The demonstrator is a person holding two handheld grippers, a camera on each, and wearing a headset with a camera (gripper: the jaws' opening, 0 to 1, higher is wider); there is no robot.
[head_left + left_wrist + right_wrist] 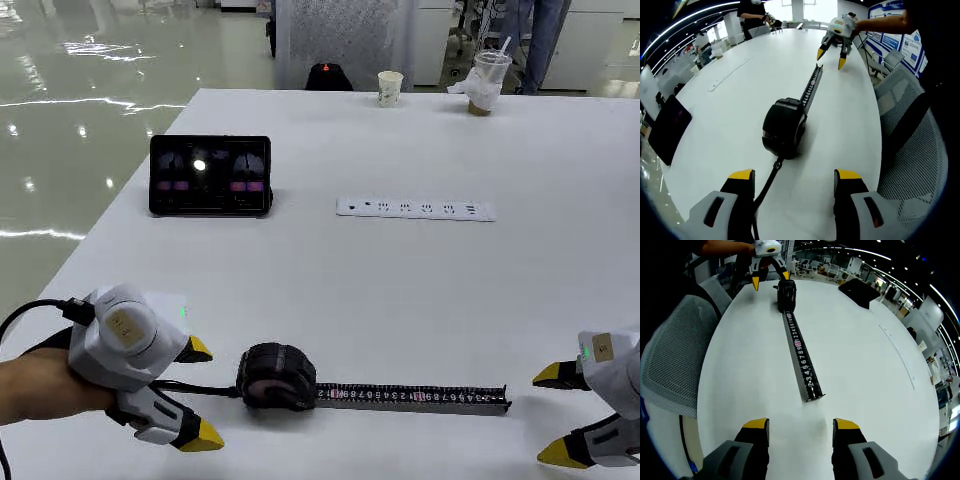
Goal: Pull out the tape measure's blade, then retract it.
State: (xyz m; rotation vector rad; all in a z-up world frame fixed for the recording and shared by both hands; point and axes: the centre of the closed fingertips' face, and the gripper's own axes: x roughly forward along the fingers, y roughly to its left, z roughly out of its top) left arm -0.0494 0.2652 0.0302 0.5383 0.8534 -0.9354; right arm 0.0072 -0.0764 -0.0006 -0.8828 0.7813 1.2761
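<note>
Black rubber tape measure, numbered blade out to 3 o'clock; left gripper and right gripper flank it, jaws wide, empty, probably pre-retract.

White table, broad, under my work. Nearest me: black tape measure, its blade drawn out flat toward right along near edge, numbers up. Dark strap trails left from case. Mid-left: black tablet, screen lit. Right of it, mid-table: white power strip, flat. Far edge: paper cup; further right, clear plastic cup with straw, white wad against it, maybe tissue.
</note>
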